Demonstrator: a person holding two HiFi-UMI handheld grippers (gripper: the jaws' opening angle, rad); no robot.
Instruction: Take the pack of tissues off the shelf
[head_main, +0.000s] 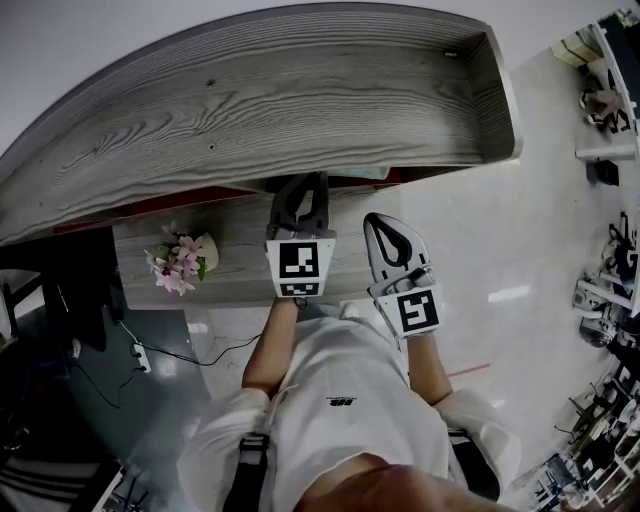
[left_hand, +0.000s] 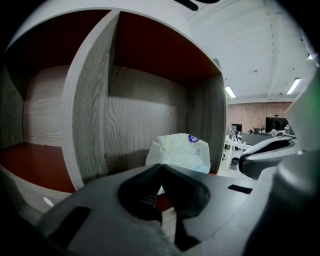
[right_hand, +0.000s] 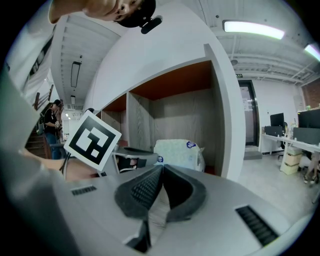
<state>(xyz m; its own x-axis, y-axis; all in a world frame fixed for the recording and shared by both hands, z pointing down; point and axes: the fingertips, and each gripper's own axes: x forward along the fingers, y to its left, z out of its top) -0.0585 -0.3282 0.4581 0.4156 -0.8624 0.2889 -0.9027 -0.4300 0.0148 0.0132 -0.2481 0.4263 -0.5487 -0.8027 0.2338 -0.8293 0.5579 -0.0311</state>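
Left fingers (left_hand: 186, 189) shut, pinching tissue pack (left_hand: 183, 152)

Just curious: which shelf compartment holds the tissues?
The right compartment: the pack of tissues stands in it. The left compartment shows only bare boards.

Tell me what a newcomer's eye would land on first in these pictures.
A big curved grey wooden shelf fills the top of the head view, and a pale pack of tissues stands in its right-end compartment. Both grippers point at it with jaws together: the left gripper with its tips at the pack's lower edge, the right gripper farther back, empty. Pink flowers sit on the lower ledge at left.
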